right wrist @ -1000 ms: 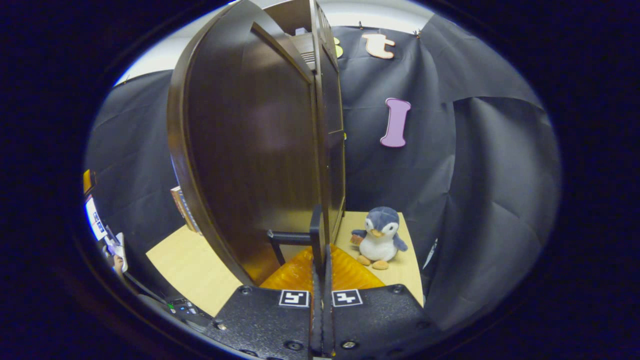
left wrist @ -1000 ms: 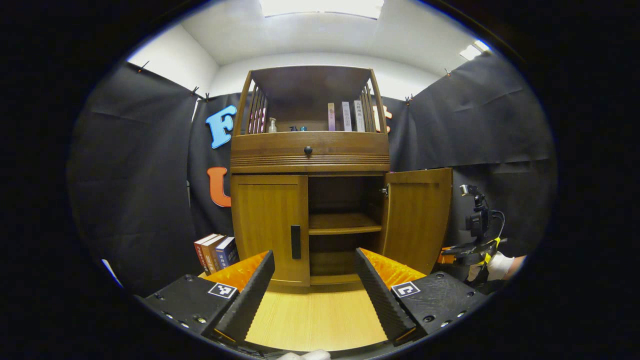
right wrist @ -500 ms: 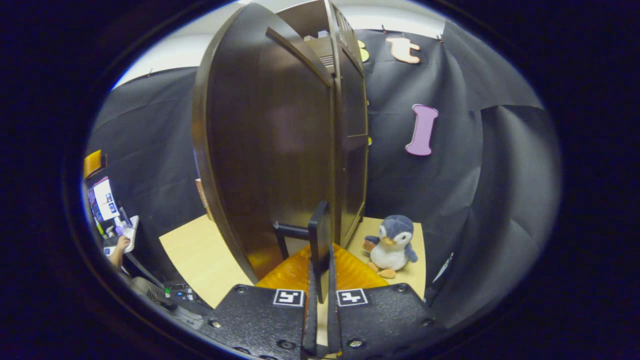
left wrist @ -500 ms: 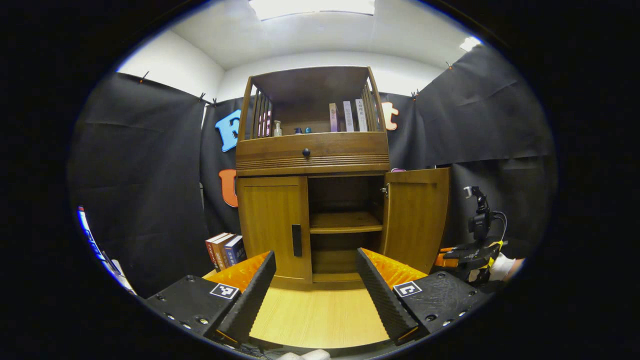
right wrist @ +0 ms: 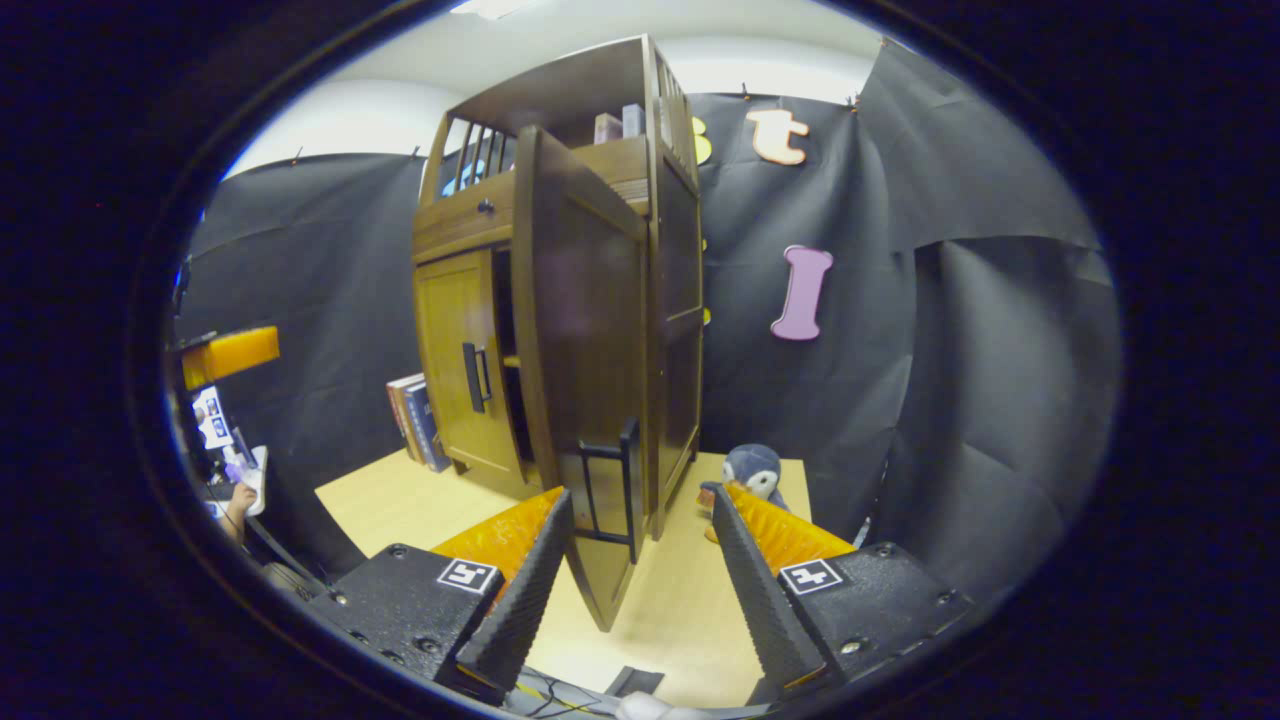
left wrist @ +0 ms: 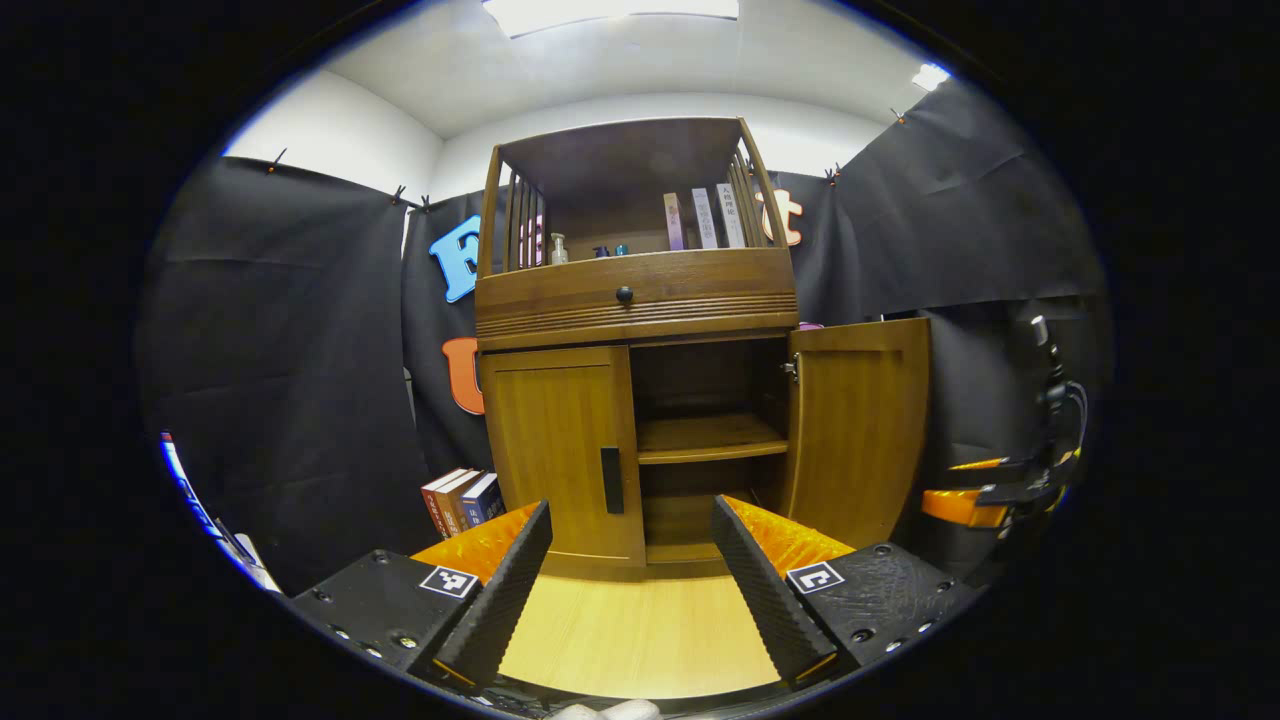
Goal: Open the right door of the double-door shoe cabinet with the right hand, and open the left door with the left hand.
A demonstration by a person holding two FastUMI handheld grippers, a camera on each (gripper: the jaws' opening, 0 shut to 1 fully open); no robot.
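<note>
The wooden shoe cabinet (left wrist: pixel 635 300) stands ahead in the left gripper view. Its left door (left wrist: pixel 560 440) is closed, with a dark vertical handle (left wrist: pixel 611 480) at its inner edge. Its right door (left wrist: pixel 858 425) is swung wide, baring the inner shelf (left wrist: pixel 710 440). My left gripper (left wrist: pixel 630 570) is open, a short way in front of the left door, touching nothing. In the right gripper view my right gripper (right wrist: pixel 640 570) is open, drawn back from the right door (right wrist: pixel 580 380); that door's handle (right wrist: pixel 612 490) stands free between and beyond the fingers. The right gripper (left wrist: pixel 985 495) also appears beside the open door.
Several books (left wrist: pixel 462 498) lean beside the cabinet's left side. A plush penguin (right wrist: pixel 750 470) sits on the wooden platform (right wrist: pixel 690 610) to the cabinet's right. Books and a bottle stand on the upper shelf (left wrist: pixel 640 235). A drawer knob (left wrist: pixel 624 295) is above the doors.
My right gripper let go of the right door's handle, opened and pulled back from the door. The left gripper view shifted a little closer to the cabinet; its fingers stayed open.
</note>
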